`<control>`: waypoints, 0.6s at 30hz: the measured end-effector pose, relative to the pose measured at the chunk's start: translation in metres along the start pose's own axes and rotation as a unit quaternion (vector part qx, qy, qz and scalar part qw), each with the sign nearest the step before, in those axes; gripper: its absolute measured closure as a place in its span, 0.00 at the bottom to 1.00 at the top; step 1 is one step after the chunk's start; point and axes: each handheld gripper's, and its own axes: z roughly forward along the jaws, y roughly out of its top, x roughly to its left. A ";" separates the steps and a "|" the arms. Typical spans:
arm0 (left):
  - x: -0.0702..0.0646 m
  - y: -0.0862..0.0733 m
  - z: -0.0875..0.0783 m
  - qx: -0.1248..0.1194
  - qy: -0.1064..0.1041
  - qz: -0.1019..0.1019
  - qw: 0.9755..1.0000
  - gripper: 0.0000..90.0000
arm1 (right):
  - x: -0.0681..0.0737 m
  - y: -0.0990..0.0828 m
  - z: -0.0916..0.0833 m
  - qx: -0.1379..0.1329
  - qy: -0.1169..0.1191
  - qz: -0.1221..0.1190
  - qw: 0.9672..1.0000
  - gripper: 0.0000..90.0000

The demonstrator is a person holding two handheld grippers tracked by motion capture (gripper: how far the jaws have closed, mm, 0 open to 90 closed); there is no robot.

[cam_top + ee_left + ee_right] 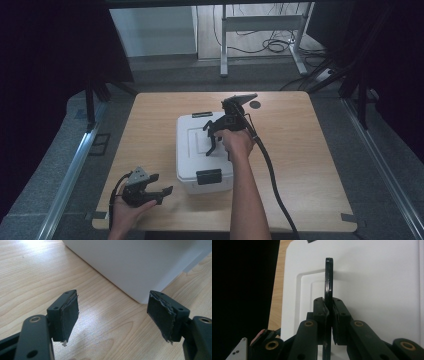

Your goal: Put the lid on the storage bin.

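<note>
My left gripper [161, 184] sits low at the near left corner of the wooden table [310, 150], cradled in my left hand [131, 210], its jaws spread wide with nothing between them. In the left gripper view the two worn black pads [70, 315] stand well apart over bare wood grain, and just past them rises the white side wall of the cooler box [135, 265], one bottom corner of it near the pad on the right of that view. That wall blocks everything beyond it.

The cooler box [192, 150] stands in the middle of the table, white, with a black latch [209, 176] on its near side and another dark clasp [202, 114] at its far edge.

To the right, my right hand [236, 142] holds the right gripper [211, 145] over the lid, its cable [272, 175] trailing back off the near edge. From the high view I cannot tell what the jaws are doing there. The right gripper view settles it: my jaws are pinched tight on a thin black handle [328, 277], standing edge-on and upright above the lid's recessed panel [307, 297]. A strip of table wood shows along the left of that view.

Beyond the table, a small dark disc [255, 104] lies near the far edge, and cables [270, 45] lie on the floor under a metal frame [260, 25].
</note>
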 end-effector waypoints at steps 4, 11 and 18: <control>0.000 0.000 0.000 0.000 0.000 0.000 1.000 0.28 | 0.000 0.000 0.000 0.001 0.001 -0.002 1.000 0.92; 0.000 0.000 0.001 0.002 0.000 0.001 1.000 0.28 | -0.002 0.001 0.001 0.008 0.008 -0.015 1.000 0.84; 0.001 0.000 0.000 0.003 0.006 0.001 1.000 0.28 | -0.002 0.003 -0.006 -0.008 0.028 -0.045 0.999 0.69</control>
